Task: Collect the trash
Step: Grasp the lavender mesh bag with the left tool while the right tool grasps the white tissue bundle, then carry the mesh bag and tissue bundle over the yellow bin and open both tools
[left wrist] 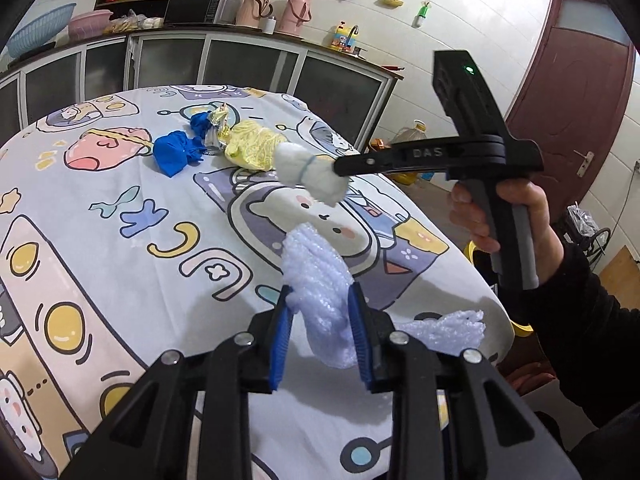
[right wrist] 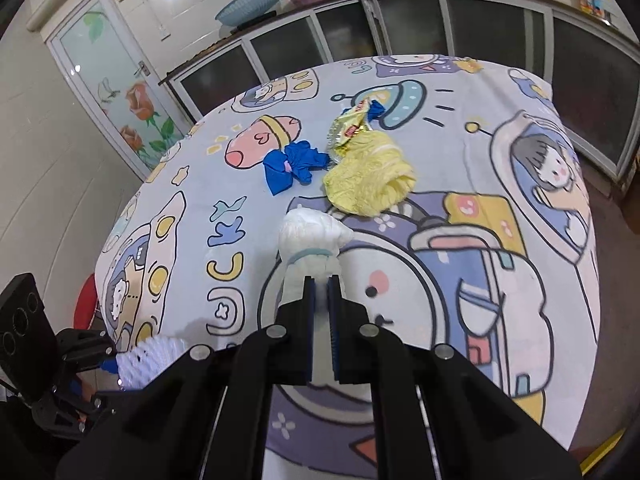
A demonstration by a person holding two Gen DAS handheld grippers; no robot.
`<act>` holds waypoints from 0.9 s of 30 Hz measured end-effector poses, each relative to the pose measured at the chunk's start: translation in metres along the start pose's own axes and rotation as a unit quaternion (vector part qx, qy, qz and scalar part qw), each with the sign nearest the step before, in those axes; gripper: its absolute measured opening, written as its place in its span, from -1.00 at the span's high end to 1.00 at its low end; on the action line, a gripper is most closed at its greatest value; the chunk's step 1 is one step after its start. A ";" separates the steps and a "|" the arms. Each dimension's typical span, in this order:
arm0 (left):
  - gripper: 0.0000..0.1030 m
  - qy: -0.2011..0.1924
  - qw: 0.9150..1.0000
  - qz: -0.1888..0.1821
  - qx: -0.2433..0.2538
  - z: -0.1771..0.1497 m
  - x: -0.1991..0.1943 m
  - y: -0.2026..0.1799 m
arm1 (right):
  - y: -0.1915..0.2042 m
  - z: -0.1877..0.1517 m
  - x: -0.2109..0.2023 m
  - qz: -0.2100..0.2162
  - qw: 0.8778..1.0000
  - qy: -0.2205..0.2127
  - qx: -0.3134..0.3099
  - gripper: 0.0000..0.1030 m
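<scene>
**Op:** Foam netting (left wrist: pixel 320 276), white and crinkly, sits right up against my left lens, clamped between the blue pads (left wrist: pixel 280 344) of my left gripper (left wrist: pixel 320 300). It's lifted above the near edge of the table (left wrist: pixel 100 240), one end trailing off to the right.

**Desk:** And your right side?

**Op:** My right gripper (right wrist: pixel 321 284) has its jaws nearly together, pinched on a white tissue bundle (right wrist: pixel 310 236) that's tied round the middle with a thin band. In the left view the bundle (left wrist: pixel 310 174) hangs off the tip of the right gripper (left wrist: pixel 344 166), held clear of the cloth.

**Desk:** What remains on the table?

**Op:** A cluster farther back. A crumpled yellow bag (right wrist: pixel 368 176) lies just beyond the bundle. Touching its far edge is a shiny gold snack wrapper (right wrist: pixel 348 132). Left of that sits a scrunched blue glove (right wrist: pixel 294 166), and a second blue scrap (right wrist: pixel 376 110) peeks out behind the wrapper.

**Desk:** Surroundings?

**Op:** Cartoon-print tablecloth (right wrist: pixel 500 240) covers the whole top. Behind it runs a counter with glass-fronted cabinets (left wrist: pixel 248 60), two pink thermos jugs (left wrist: pixel 276 6) on top, and a dark red door (left wrist: pixel 576 112) off to the right.
</scene>
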State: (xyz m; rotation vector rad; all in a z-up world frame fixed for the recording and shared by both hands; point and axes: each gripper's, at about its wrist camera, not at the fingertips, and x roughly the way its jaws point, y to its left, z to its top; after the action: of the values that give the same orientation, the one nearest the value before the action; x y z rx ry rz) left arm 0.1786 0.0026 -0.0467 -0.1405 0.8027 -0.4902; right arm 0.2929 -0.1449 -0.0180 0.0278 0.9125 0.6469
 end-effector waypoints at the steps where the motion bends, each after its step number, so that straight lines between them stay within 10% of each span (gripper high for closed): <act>1: 0.49 0.000 1.000 -0.003 0.000 0.000 0.000 0.000 | -0.003 -0.003 -0.004 0.000 1.000 -0.002 0.005 0.86; 27: 0.49 0.018 0.994 -0.063 0.084 0.020 0.034 -0.083 | -0.109 -0.118 -0.152 -0.052 0.982 -0.103 0.151 0.86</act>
State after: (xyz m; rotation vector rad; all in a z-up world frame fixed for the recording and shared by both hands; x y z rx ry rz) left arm 0.1821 -0.0871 -0.0302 -0.0263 0.7860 -0.6797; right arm 0.1944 -0.3432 -0.0131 0.3116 0.7983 0.3963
